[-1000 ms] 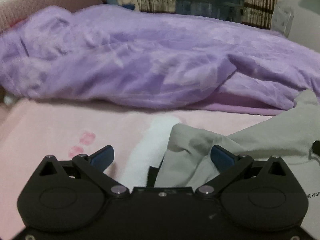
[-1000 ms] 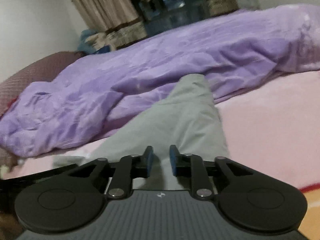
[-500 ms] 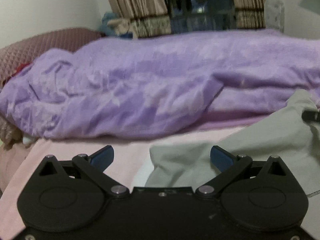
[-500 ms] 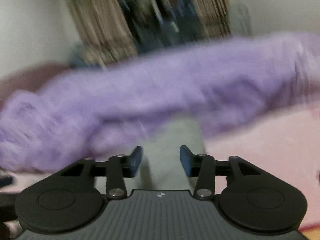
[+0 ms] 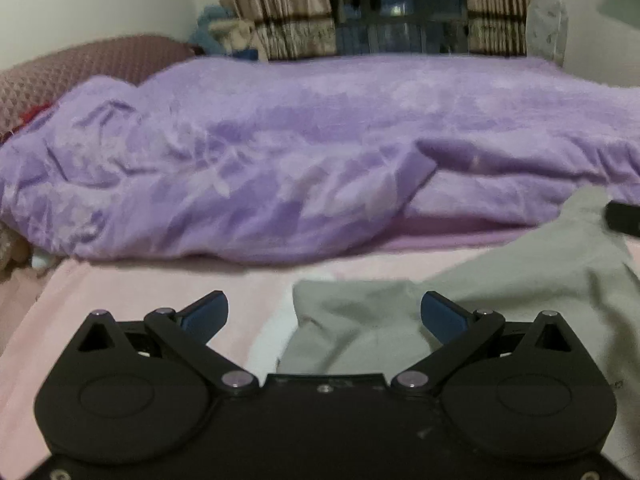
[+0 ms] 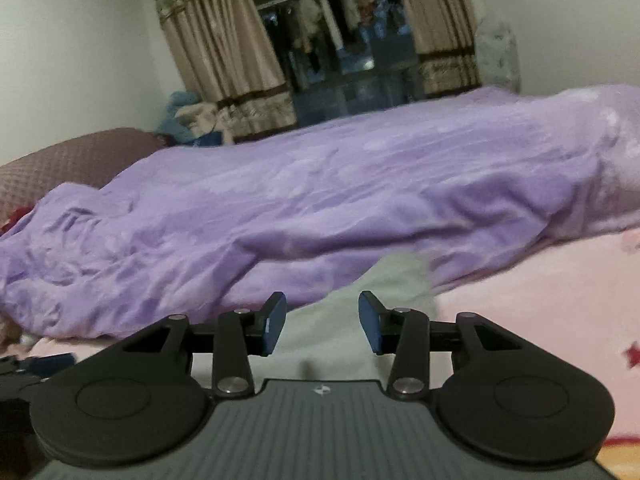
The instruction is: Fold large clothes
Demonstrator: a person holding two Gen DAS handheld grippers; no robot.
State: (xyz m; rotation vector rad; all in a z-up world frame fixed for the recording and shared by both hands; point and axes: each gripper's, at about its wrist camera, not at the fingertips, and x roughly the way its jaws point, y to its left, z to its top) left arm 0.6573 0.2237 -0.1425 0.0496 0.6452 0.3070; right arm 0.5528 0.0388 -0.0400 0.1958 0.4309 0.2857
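A grey-green garment (image 5: 500, 300) lies on the pink bedsheet (image 5: 120, 292), spread from the middle to the right in the left wrist view. My left gripper (image 5: 324, 316) is open and empty above its left corner. In the right wrist view the garment (image 6: 360, 308) runs away from me toward the purple blanket. My right gripper (image 6: 322, 322) is open, with the cloth lying under the gap between its blue pads. The dark tip of the right gripper (image 5: 624, 218) shows at the right edge of the left wrist view.
A bulky purple blanket (image 5: 300, 160) lies across the bed behind the garment. A maroon pillow (image 5: 80, 68) is at the far left. Curtains (image 6: 224, 56) and a dark window are beyond the bed. The pink sheet (image 6: 540, 300) extends to the right.
My right gripper has opened and let go of the garment, and has tilted up. The left gripper has stayed open and risen, so the garment sits lower and flatter.
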